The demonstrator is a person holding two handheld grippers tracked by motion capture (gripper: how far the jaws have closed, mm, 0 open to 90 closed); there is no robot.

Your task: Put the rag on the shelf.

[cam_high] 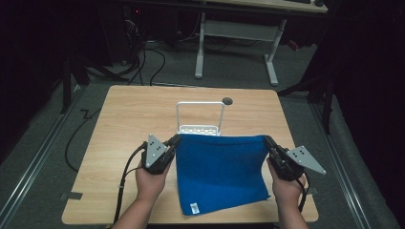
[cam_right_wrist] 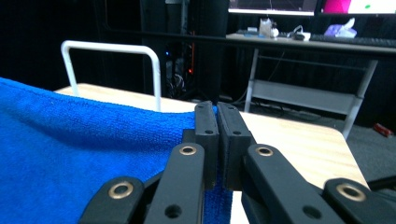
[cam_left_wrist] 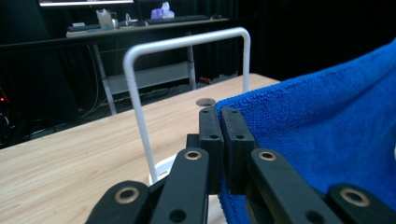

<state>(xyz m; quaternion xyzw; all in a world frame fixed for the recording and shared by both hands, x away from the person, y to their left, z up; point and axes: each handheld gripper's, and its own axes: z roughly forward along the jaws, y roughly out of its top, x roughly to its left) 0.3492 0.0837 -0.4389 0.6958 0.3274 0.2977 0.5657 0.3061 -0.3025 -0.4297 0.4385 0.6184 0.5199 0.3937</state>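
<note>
From the high view, a blue towel [cam_high: 217,171] hung stretched between the two tongs above the near half of the wooden tabletop [cam_high: 124,114]. The left tongs [cam_high: 174,141] pinched its upper left corner and the right tongs [cam_high: 267,142] its upper right corner, so the top edge ran nearly straight between them. The towel's lower part draped toward the person, a small white label at its bottom edge. Just behind the top edge stood a white wire rack [cam_high: 199,117] with a tall loop handle, and a dark round grommet [cam_high: 227,100] sat in the tabletop beyond it.

In the left gripper view, the left tongs [cam_left_wrist: 219,112] were closed tight, with the towel [cam_left_wrist: 327,130] corner clamped between the pads and the cloth spreading off to the right. The rack's white loop [cam_left_wrist: 140,112] rose behind them.

In the right gripper view, the right tongs [cam_right_wrist: 216,106] were likewise pressed shut on the towel [cam_right_wrist: 84,149], a sliver of blue showing between the pads. The cloth spread to the left, with the white loop [cam_right_wrist: 112,49] beyond it.
</note>
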